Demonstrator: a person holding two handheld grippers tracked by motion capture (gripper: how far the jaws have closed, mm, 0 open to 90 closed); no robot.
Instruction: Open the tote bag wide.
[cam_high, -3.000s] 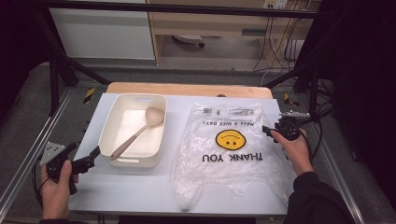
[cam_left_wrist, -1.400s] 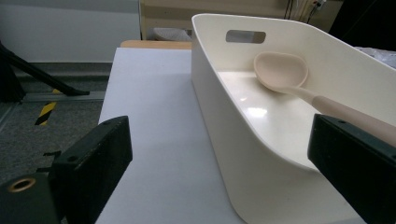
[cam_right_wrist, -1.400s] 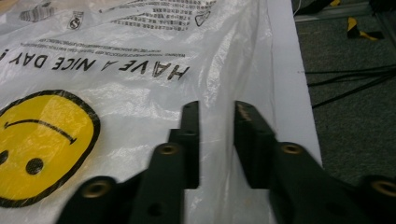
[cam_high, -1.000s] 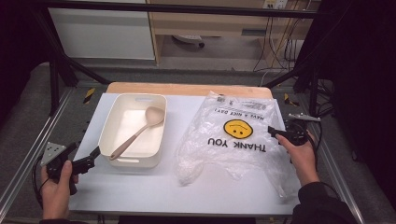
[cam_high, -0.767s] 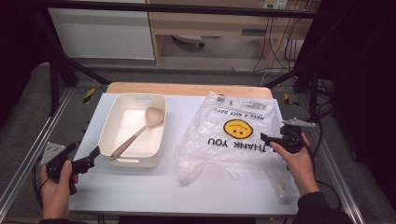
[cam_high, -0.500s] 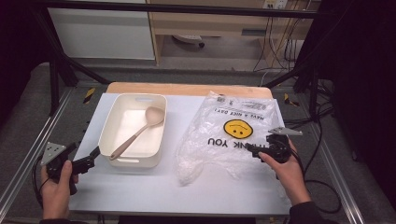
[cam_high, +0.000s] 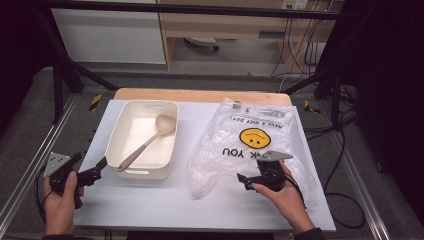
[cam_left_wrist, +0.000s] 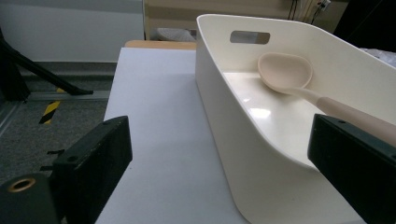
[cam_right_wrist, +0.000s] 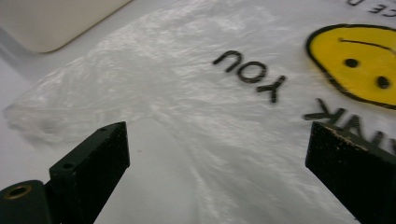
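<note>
A clear plastic bag (cam_high: 255, 145) printed with a yellow smiley and "THANK YOU" lies flat on the right half of the table. My right gripper (cam_high: 243, 179) hovers low over the bag's near part, pointing left. Its jaws have just been opening and stand open, with the crinkled bag (cam_right_wrist: 187, 93) lying beneath them, not pinched. A white tub (cam_high: 142, 107) on the left holds a beige spoon (cam_high: 150, 140). My left gripper (cam_high: 99, 169) rests open at the tub's near left corner, its jaws wide apart in front of the tub wall (cam_left_wrist: 224, 140), and the spoon (cam_left_wrist: 285, 72) shows inside.
The white table sheet (cam_high: 165, 210) has bare room along the near edge and between the tub and the bag. A wooden strip (cam_high: 200, 95) runs along the far edge. Metal frame rails and cables flank the table.
My right hand has swept from the bag's right edge leftward and nearer, over the bag's near part. The bag, the tub and my left hand have kept still.
</note>
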